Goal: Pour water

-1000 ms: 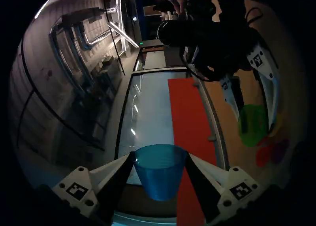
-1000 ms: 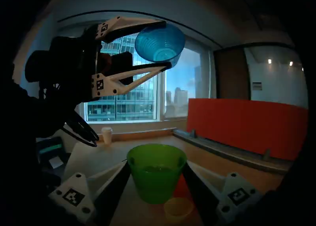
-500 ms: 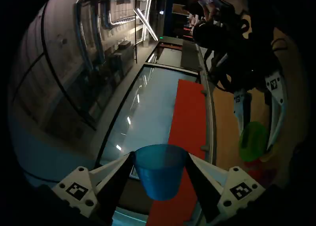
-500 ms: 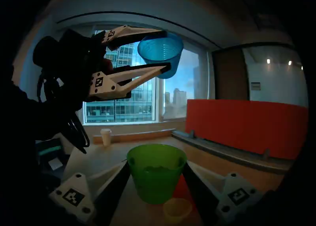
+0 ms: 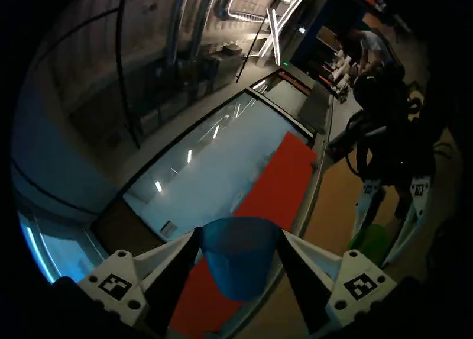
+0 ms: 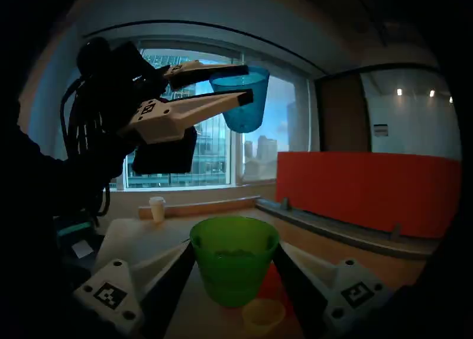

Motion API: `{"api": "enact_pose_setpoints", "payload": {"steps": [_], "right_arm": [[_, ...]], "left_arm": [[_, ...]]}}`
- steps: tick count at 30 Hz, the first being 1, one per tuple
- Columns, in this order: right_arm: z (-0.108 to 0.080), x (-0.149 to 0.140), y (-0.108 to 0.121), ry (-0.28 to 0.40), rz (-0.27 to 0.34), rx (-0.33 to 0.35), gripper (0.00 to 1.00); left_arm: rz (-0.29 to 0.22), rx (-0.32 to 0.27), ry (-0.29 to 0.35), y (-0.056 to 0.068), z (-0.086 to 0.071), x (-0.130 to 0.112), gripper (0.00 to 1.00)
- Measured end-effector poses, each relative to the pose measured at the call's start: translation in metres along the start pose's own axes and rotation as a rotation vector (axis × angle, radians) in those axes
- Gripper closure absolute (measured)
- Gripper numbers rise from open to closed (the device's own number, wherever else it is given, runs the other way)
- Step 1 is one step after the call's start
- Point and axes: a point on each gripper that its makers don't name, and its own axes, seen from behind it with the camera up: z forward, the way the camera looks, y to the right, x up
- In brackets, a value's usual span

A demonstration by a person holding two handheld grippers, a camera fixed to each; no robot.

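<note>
The right gripper (image 6: 233, 244) clamps a green cup (image 6: 233, 268), upright over the table (image 6: 142, 238). The left gripper (image 6: 248, 81) grips a blue cup (image 6: 243, 114) high above the green cup and a little beyond it — roughly upright. Poured from there, water would likely miss the green cup or splash out — the height and offset being the cause.

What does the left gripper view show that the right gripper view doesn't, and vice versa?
Left gripper view: bright ceiling light strips. Right gripper view: a window onto towers, a white paper cup on the sill, a small yellow cup. Shared: the translucent blue plastic cup in the left gripper, the green plastic cup in the right gripper, the orange partition.
</note>
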Motion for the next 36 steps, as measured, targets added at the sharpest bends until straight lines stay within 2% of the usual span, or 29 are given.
{"api": "enact_pose_setpoints", "payload": {"steps": [5,16,20,25,29,36], "right_arm": [[-0.003,0.001,0.001,0.005,-0.001,-0.003,0.1],[-0.007,0.009,0.0,0.019,-0.003,-0.005,0.1],[-0.008,0.011,-0.001,0.02,-0.005,-0.006,0.1],[-0.008,0.015,-0.004,0.022,-0.006,-0.006,0.1],[-0.008,0.016,-0.006,0.024,-0.006,-0.006,0.1],[-0.009,0.017,-0.005,0.022,-0.007,-0.013,0.1]], "left_arm": [[-0.174,-0.013,0.005,-0.005,0.002,-0.002,0.11],[-0.51,-0.025,0.015,-0.016,0.001,-0.006,0.11],[-0.611,-0.038,0.018,-0.017,0.002,-0.009,0.11],[-0.694,-0.046,0.012,-0.019,0.004,-0.013,0.11],[-0.741,-0.051,0.004,-0.017,0.004,-0.016,0.11],[-0.77,-0.055,0.005,-0.017,0.002,-0.02,0.11]]}}
